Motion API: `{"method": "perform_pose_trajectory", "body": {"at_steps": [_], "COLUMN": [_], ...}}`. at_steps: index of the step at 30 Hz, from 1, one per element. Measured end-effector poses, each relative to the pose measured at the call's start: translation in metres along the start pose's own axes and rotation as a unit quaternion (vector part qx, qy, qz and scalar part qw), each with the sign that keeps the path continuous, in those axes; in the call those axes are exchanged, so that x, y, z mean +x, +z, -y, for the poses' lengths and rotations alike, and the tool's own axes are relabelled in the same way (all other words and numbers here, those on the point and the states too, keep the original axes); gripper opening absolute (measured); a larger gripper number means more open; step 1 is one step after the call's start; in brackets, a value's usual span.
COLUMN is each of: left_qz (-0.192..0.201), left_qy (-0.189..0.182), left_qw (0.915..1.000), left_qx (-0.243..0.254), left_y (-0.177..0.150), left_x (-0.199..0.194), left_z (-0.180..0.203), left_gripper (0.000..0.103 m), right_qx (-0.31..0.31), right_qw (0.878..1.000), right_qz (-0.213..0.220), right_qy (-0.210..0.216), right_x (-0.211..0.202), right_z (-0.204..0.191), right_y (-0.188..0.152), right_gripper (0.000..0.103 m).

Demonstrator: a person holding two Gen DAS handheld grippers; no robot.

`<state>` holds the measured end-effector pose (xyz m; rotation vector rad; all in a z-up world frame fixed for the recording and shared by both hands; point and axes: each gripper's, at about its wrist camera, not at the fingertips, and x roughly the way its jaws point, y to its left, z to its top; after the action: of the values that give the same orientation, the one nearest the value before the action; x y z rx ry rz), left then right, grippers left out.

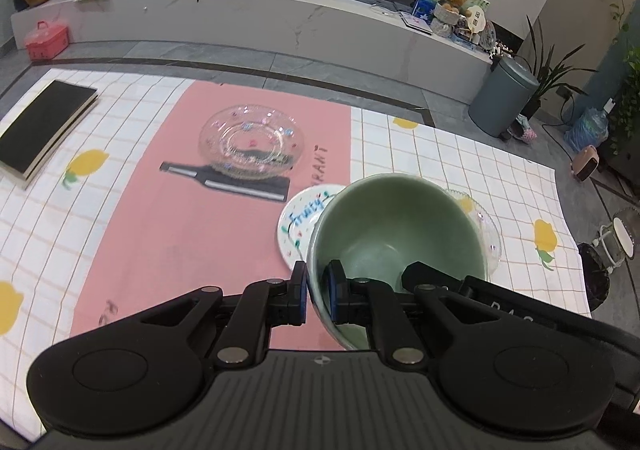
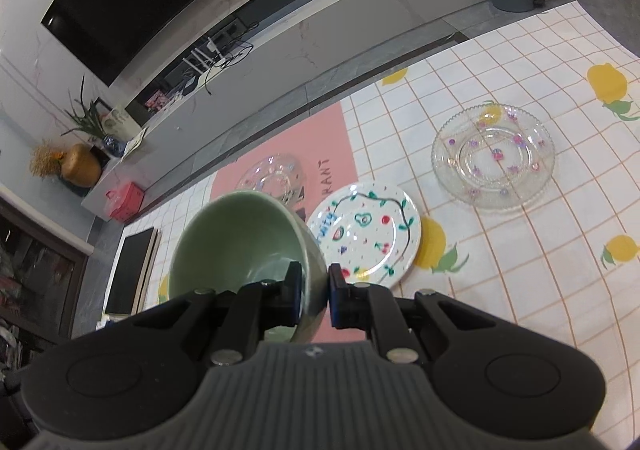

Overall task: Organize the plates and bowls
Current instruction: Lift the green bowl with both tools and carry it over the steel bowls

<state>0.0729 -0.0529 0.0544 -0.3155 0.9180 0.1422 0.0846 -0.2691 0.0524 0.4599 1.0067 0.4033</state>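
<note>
Readable lettering on tableware and mat

"Fruity" is being shown on the white plate (image 1: pixel 298 224) just beyond the claw; "RANT" is being displayed on the pink mat (image 1: pixel 160 210) farther ahead.

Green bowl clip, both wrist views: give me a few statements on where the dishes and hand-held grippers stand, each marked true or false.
1. Both hand-held grippers clamp the green bowl's wall, left and right. True.
2. The white fruit-pattern plate is stacked on a glass plate. False: it lies directly on the tablecloth.
3. One glass plate sits on the pink mat. True.
4. The second glass plate sits on the pink mat too. False: it lies on the checked lemon tablecloth.
5. The green bowl holds food. False: its visible inside is bare.
</note>
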Motion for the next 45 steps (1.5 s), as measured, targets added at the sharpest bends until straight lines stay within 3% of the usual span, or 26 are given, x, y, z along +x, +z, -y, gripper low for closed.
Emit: {"method": "perform_pose_trajectory", "body": {"at_steps": [20,45], "left_qz": [-0.006,-0.038], "left_qy": [-0.009,-0.01], "left_qw": [0.9996,0.9991], "left_qx": [-0.028,-0.014], "left_y": [-0.067,-0.1], "left_x": [-0.025,-0.026], "left_z": [-0.036,-0.05], "left_gripper": [0.012,0.012], "right_qx": [-0.037,-0.051], "right_qw": [0.999,0.997], "right_qz": [-0.022,-0.054], "right_qy": [0.0,-0.01], "right_x": [-0.02,-0.02], "right_z": [-0.01,-0.004], "right_y": [-0.065,-0.104], "right_gripper": [0.012,0.013]}}
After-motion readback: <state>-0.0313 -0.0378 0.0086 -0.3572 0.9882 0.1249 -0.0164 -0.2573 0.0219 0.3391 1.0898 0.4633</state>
